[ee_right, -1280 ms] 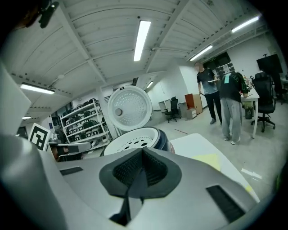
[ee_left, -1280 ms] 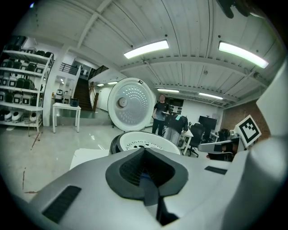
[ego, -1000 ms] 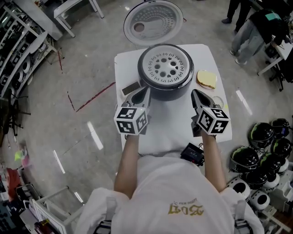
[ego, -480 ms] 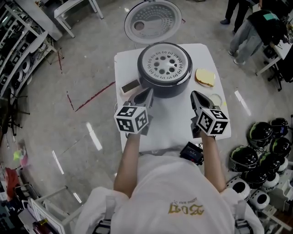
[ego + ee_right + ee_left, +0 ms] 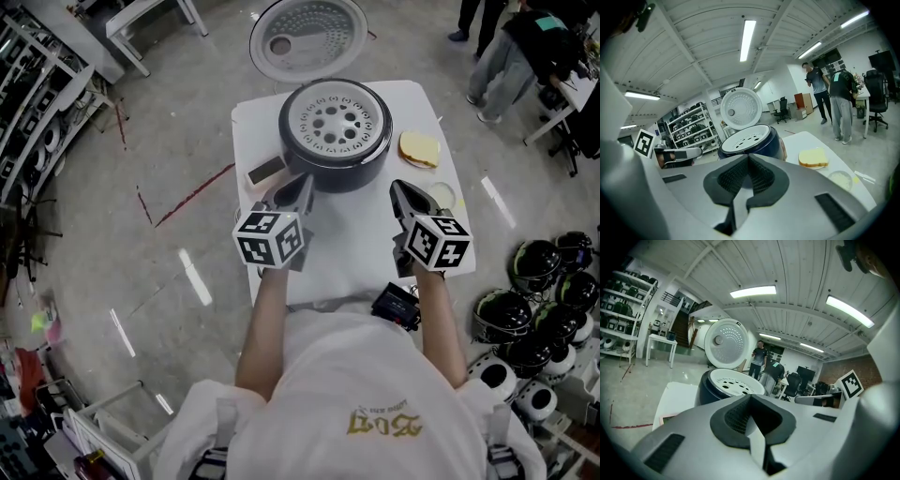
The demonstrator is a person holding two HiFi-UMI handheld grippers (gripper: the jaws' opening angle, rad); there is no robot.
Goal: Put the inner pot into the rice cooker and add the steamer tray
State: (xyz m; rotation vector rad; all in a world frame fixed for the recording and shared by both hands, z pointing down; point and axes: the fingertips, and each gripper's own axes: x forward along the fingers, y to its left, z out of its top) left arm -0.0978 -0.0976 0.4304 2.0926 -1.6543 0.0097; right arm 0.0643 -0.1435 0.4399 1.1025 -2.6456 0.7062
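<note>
**Head view.** The dark, round rice cooker (image 5: 337,176) stands toward the far edge of the white tabletop (image 5: 352,248). A white perforated steamer tray (image 5: 336,124) lies level across its mouth, and the white domed lid (image 5: 307,39) is swung open behind it. The inner pot cannot be seen, and I judge that it sits under the tray. The left gripper (image 5: 298,187) and right gripper (image 5: 401,192) hover just in front of the cooker, one on each side, and neither carries anything. The main risk from here is a careless push forward. A gripper tip could catch the tray's rim and tip it out of its seat. A sideways swing of the right gripper could sweep the pale yellow slice on its plate (image 5: 419,147) or the small round dish (image 5: 441,197). On the left, a small rectangular block (image 5: 266,172) lies close to the cooker and could be nudged off.

**Left gripper view.** The jaws are pressed together with nothing between them. Beyond them the steamer tray (image 5: 736,385) looks flat and evenly seated, with its holes showing clearly. The lid (image 5: 727,342) stands upright. If it were knocked it could drop onto the tray.

**Right gripper view.** These jaws are also closed tight and empty. The rice cooker (image 5: 776,143) is straight ahead, with the tray's rim flush all round. The yellow slice (image 5: 813,158) sits just right of the line toward the cooker, which is why drifting that way looks risky.
</note>
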